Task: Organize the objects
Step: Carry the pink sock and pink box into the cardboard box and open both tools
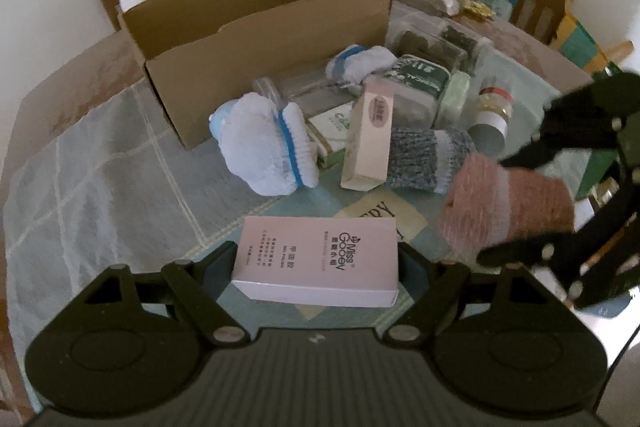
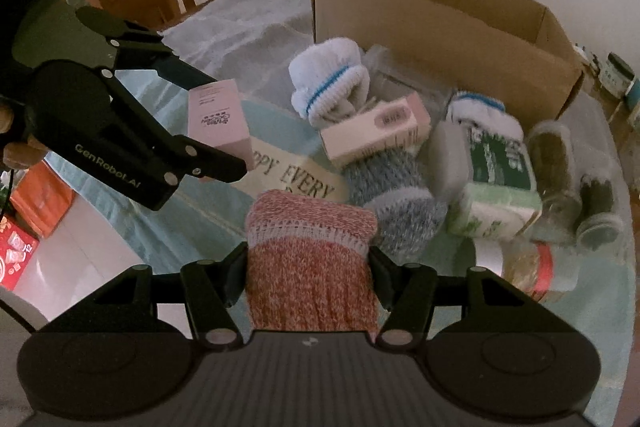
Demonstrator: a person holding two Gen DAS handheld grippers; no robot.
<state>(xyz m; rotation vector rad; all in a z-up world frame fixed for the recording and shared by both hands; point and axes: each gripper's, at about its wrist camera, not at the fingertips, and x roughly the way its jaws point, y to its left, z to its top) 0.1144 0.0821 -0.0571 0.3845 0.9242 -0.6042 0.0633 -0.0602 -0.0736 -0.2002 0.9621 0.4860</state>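
The left gripper (image 1: 316,263) clamps a pink box (image 1: 316,259); the right gripper (image 2: 308,267) squeezes a rolled pink sock (image 2: 312,259). Both seem bound for the cardboard box (image 1: 224,39) ahead.

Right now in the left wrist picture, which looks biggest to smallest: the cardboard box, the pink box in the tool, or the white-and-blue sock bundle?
1. cardboard box
2. pink box, though nearness to the camera enlarges it
3. white-and-blue sock bundle, close to the pink box in apparent size

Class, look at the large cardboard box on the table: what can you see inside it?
The cardboard box stands open at the top. Only its bare brown inner walls show in both views. Its floor is hidden by the near wall, so whether anything lies inside cannot be told.
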